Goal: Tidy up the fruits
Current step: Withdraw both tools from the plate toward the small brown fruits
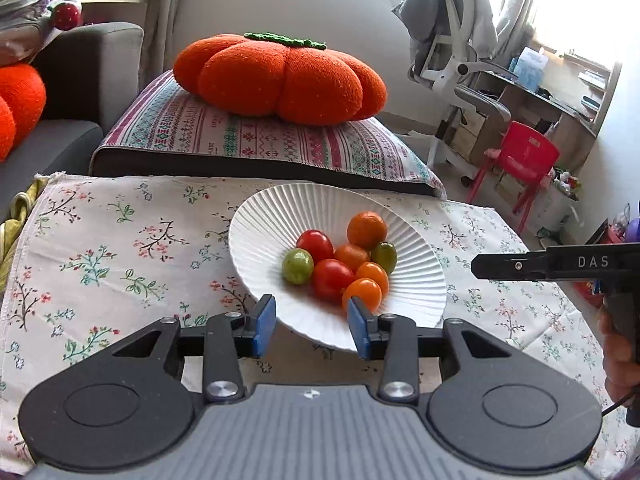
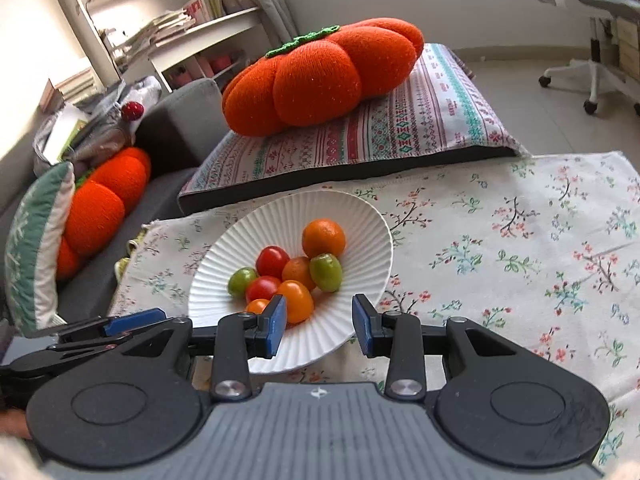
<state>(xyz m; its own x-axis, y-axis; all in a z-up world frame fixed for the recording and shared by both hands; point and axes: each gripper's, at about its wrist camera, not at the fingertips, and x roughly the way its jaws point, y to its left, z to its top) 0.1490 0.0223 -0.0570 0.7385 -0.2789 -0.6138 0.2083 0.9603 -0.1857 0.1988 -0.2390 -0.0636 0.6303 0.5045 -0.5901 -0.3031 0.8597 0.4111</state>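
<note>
A white ribbed plate (image 1: 272, 224) (image 2: 360, 216) on a floral cloth holds several small fruits: red tomatoes (image 1: 315, 244) (image 2: 272, 261), orange ones (image 1: 367, 230) (image 2: 323, 238) and green ones (image 1: 297, 266) (image 2: 326, 272). My left gripper (image 1: 312, 326) is open and empty, hovering over the plate's near rim. My right gripper (image 2: 320, 326) is open and empty, also at the near rim; in the left wrist view it shows side-on at the right edge (image 1: 520, 267). The left gripper's blue pad shows in the right wrist view (image 2: 132, 322).
The floral cloth (image 1: 120, 248) (image 2: 520, 248) covers the table. Behind it lies a striped cushion (image 1: 248, 136) with an orange pumpkin pillow (image 1: 280, 76) (image 2: 320, 76). A grey sofa (image 1: 80, 80), a red child's chair (image 1: 524, 160) and an office chair (image 1: 452, 52) stand beyond.
</note>
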